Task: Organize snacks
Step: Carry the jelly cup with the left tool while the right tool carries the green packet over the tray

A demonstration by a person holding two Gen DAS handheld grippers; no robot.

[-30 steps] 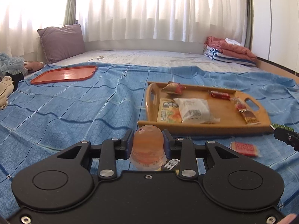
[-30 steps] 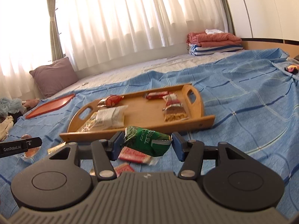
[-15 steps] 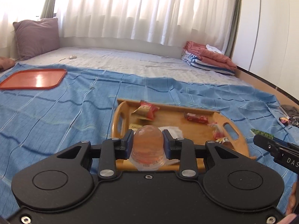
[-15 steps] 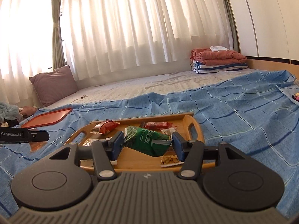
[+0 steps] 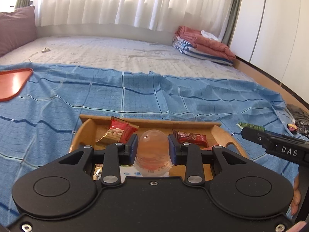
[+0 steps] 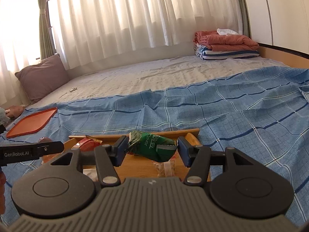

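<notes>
My left gripper is shut on a clear orange jelly cup, held over the near part of the wooden tray. In the tray lie a red nut packet and a small red wrapped snack. My right gripper is shut on a crumpled green snack packet, above the same wooden tray, where a red packet and a clear-wrapped snack show. Each gripper appears at the edge of the other's view.
The tray sits on a blue checked blanket spread over a bed. An orange plastic tray lies far left. Folded bedding is stacked at the back right, and a mauve pillow leans at the back left. Dark small items lie at the right edge.
Both grippers have carried their snacks forward and now hang over the wooden tray, which fills the lower middle of each view. Their grips have not changed.
</notes>
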